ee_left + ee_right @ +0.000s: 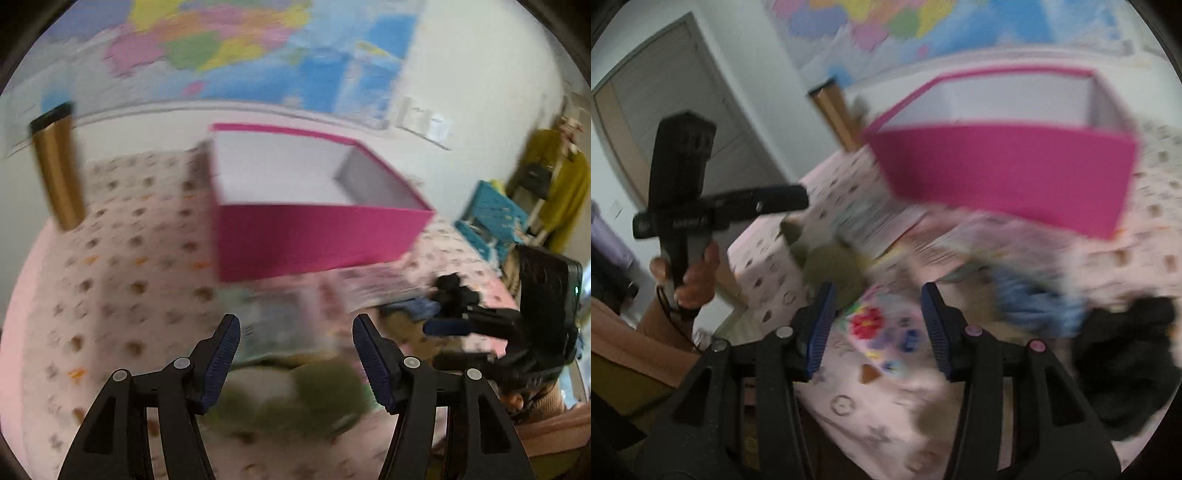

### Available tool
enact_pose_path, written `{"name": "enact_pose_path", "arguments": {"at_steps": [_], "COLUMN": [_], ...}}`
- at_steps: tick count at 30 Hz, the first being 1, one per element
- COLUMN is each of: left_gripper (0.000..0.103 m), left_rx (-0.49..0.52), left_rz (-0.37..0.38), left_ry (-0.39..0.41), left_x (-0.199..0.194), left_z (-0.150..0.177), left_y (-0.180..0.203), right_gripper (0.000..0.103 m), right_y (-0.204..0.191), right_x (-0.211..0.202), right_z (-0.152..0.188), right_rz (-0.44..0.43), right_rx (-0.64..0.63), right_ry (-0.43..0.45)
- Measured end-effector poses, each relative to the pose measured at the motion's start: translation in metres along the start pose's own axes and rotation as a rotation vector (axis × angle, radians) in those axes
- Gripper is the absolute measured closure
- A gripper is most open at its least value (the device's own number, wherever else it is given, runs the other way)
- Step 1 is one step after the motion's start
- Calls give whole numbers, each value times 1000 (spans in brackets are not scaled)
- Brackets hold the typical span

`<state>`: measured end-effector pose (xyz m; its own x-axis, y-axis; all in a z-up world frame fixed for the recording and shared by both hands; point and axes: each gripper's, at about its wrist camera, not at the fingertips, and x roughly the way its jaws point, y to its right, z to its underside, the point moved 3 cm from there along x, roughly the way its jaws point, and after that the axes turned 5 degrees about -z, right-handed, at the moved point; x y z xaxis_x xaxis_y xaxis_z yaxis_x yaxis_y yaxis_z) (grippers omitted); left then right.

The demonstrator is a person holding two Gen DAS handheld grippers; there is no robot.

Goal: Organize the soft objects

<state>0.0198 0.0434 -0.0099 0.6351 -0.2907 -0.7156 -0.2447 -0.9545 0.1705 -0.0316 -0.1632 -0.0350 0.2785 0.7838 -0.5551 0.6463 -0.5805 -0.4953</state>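
Both pairs of fingers are seen spread partway, and nothing is gripped by either. Between the blue ribbed pads of the left gripper (296,352) only open space is seen, with a blurred olive-green soft toy (325,397) lying on the bed below and just ahead of them. The right gripper (878,326) is likewise held with a clear gap between its pads, over a pale pink cloth with a red embroidered flower (866,323); no contact with the cloth can be made out.

In the right wrist view the same olive-green soft toy (831,267) is seen just beyond the left pad, a blue fabric item (1034,299) is found to the right of the pads, and a black garment (1134,354) lies further right near the frame edge. All of these are spread on a pink patterned bedsheet (122,266).

Behind them an open pink box (317,240) with a white interior is set on the bed; nothing is seen inside it. A wall map (229,40) is hung behind the box, and a gold-coloured cylinder (59,166) is seen at the left. The left gripper's handle is grasped by a hand (690,280) in the right wrist view. Heavy motion blur is present throughout.
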Motion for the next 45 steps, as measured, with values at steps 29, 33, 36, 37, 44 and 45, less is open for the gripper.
{"name": "enact_pose_path", "arguments": {"at_steps": [29,33,36,37,44,45], "left_gripper": [33,33,33,33,33,33], "left_rx": [25,65,86,91,145,144], "left_rz": [111,107,108,111,69,71], "left_ry": [-3,76,127,140,198,198], "left_x": [-29,-47,-52,-52,-30,-24], "left_z": [26,-2,-23,-33,-92,-100], "left_y": [-1,13,19,21,35,35], "right_gripper": [51,51,51,51,51,51], "right_y": [-59,-57,-54,-53,-28,-21], "right_x": [32,7,-7,-12,-25,-24], "right_z": [-32,-52,-70,-77,-126,-133], "right_rz": [22,-2,2,13,93,99], "right_rx": [-184,-171,-179,-190,-218,-209], "right_ry": [9,61,109,127,195,198]}}
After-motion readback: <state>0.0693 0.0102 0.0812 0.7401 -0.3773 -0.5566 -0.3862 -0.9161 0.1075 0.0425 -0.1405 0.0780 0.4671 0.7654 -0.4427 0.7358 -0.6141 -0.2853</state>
